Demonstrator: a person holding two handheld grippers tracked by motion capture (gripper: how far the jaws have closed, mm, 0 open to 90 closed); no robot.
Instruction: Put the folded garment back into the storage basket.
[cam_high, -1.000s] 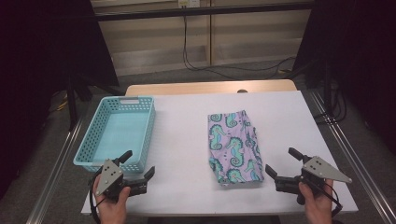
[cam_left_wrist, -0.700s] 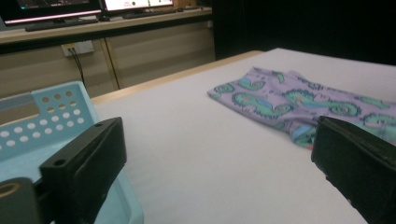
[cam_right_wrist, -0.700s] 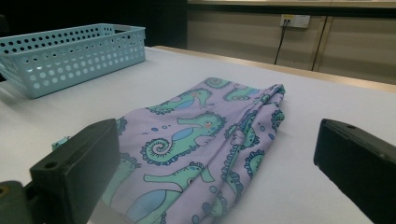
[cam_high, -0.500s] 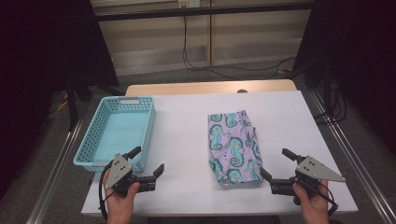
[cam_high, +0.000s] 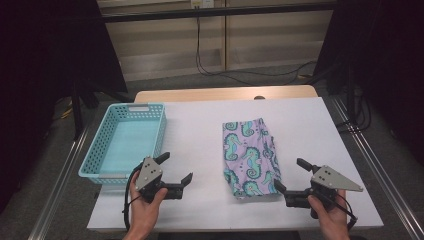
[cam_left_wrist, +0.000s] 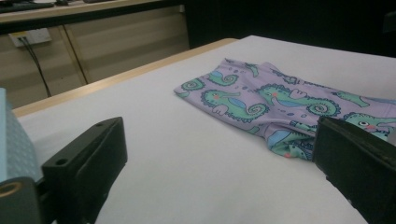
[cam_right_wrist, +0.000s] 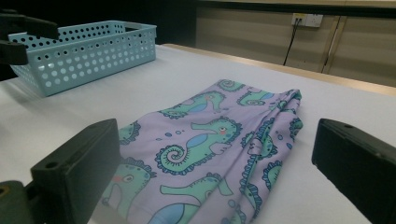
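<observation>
Evidently the approach is in hand: the folded seahorse cloth (cam_high: 250, 157) lies mid-worktop, right gripper (cam_high: 290, 176) at its near corner, left gripper (cam_high: 176, 167) beside the basket (cam_high: 102, 145), jaws wide and empty, needing to close in next.

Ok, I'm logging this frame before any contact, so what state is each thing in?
Seahorse cloth: folded, flat on the table, untouched.
Blue basket: upright, empty.
Left gripper: open, holding nothing.
Right gripper: open, holding nothing, near the cloth's near corner.
</observation>
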